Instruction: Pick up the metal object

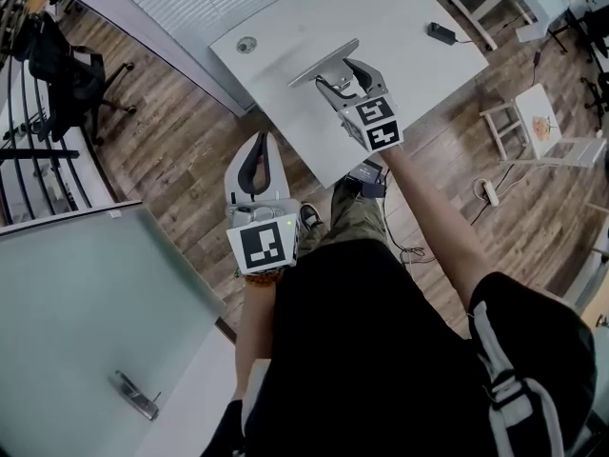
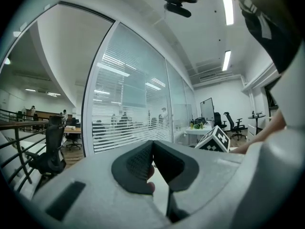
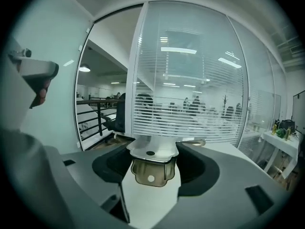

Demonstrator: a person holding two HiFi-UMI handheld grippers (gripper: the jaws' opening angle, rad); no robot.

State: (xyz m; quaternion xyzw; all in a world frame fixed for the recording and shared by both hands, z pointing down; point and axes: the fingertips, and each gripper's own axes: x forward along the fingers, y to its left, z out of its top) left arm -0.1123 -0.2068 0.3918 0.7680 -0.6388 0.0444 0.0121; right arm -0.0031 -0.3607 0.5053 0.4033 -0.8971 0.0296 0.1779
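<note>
The right tool (image 1: 335,76) grips the metal object (image 1: 324,69) between its jaws over the middle of the white table (image 1: 400,17), with bare tabletop all around. A black adapter (image 1: 441,33) lies well apart near the far edge. The left tool (image 1: 258,149), jaws together and empty, hangs over the wooden floor (image 1: 181,150) beside the table's near edge.

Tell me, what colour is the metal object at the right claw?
Shiny silver-grey; the metal object shows best in the right gripper view.
</note>
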